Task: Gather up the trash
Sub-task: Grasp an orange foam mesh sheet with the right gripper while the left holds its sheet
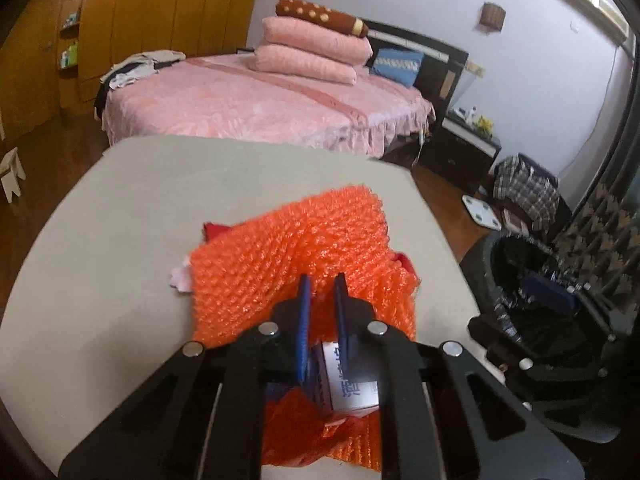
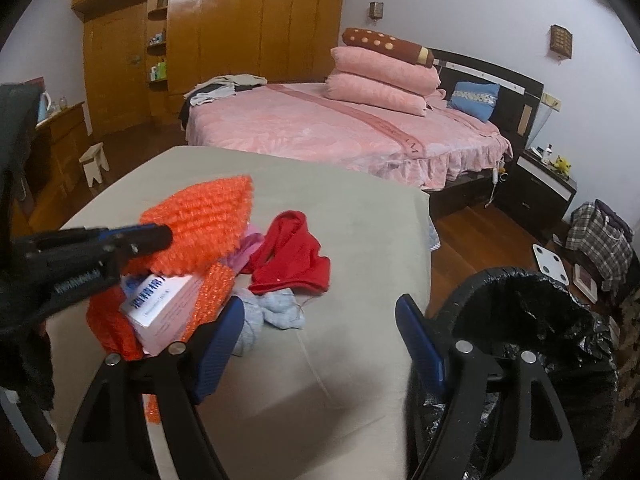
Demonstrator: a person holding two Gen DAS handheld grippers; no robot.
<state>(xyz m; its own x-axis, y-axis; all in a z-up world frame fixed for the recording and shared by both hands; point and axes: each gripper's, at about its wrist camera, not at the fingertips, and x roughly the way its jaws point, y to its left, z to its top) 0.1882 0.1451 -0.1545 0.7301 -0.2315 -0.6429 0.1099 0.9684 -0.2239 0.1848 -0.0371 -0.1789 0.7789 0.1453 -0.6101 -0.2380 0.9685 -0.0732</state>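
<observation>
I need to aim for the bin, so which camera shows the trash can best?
The right wrist view: the trash can shows its whole open rim and black liner beside the table. The left wrist view catches it only at the right edge, dark and partly cut off.

Printed text appears only on the white box (image 1: pixel 346 384) (image 2: pixel 160 300) wrapped in the orange bubble wrap (image 1: pixel 296 256) (image 2: pixel 200 228). It carries large blue Chinese characters and finer print, all too blurred to read.

Knobbly orange bubble wrap (image 1: pixel 296 248), matt grey table cloth (image 1: pixel 160 200), crinkled glossy black bin liner (image 2: pixel 532 320), glossy wooden wardrobe (image 2: pixel 240 28).
</observation>
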